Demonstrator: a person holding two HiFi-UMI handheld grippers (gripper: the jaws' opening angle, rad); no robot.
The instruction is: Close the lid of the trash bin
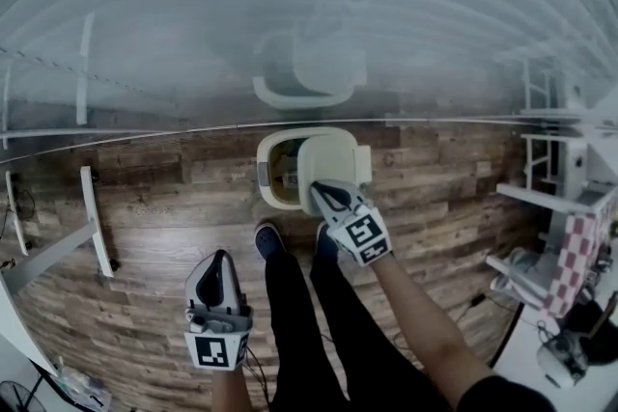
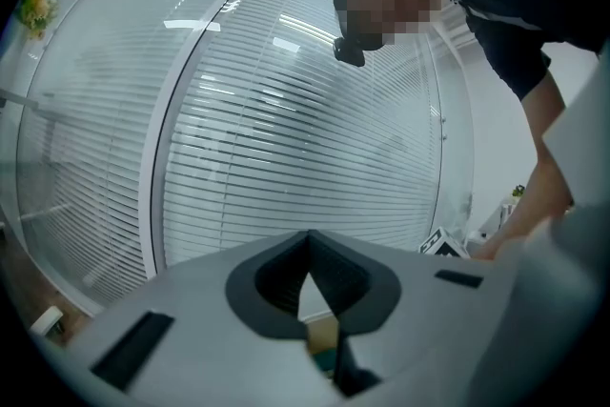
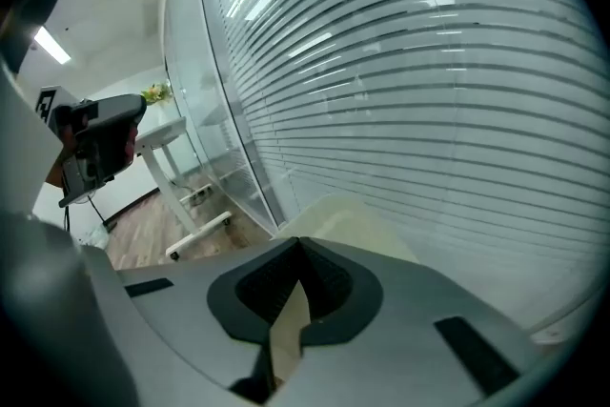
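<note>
A cream-white trash bin stands on the wood floor against a glass wall with blinds. Its lid is raised and tilted over the right half of the opening, and the dark inside shows at the left. My right gripper is shut, with its tip against the lid's near edge. In the right gripper view the cream lid lies just past the closed right gripper. My left gripper is shut and empty, held low and left of the bin. In its own view the left gripper faces the blinds.
The person's legs and a shoe stand right in front of the bin. White desk legs are on the floor at the left. A white shelf unit and a checkered item stand at the right. The glass wall is directly behind the bin.
</note>
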